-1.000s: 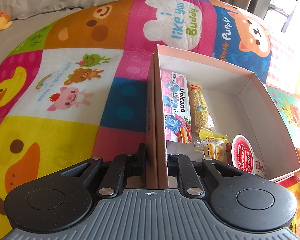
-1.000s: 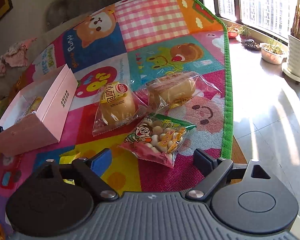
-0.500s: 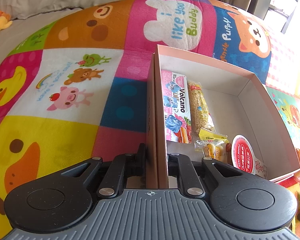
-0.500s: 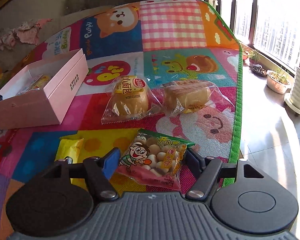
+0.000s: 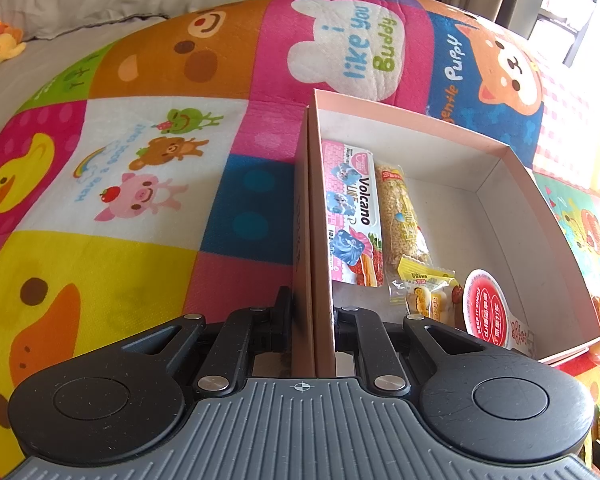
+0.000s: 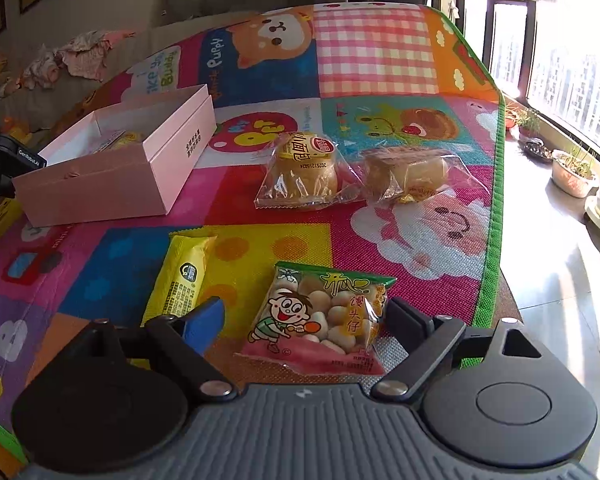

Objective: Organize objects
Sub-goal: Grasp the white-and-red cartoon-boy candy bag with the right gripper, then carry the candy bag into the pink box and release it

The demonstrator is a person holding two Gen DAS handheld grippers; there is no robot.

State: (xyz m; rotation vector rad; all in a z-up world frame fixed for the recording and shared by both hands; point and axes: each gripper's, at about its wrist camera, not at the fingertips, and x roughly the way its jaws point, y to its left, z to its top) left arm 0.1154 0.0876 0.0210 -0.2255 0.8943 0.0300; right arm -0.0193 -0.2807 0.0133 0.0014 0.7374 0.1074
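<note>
My left gripper (image 5: 313, 312) is shut on the near left wall of the open pink box (image 5: 548, 240), which lies on the play mat. Inside the box are a Volcano wafer pack (image 5: 354, 216), a grain bar (image 5: 402, 216), a small yellow snack (image 5: 424, 292) and a round red-lidded cup (image 5: 486, 316). My right gripper (image 6: 304, 316) is open, its fingers either side of a bag of small round biscuits (image 6: 320, 320) on the mat. The pink box also shows in the right wrist view (image 6: 116, 168) at the left.
On the mat lie a yellow bar pack (image 6: 184, 276), a wrapped bun (image 6: 304, 172) and a wrapped cake (image 6: 412, 176). The mat's green edge (image 6: 496, 184) runs at the right, with tiled floor and plant pots (image 6: 572, 172) beyond. A sofa with clothes (image 6: 80, 56) stands behind.
My right gripper has moved down and forward so that the biscuit bag now lies between its open fingers. The left gripper and the box have not moved.
</note>
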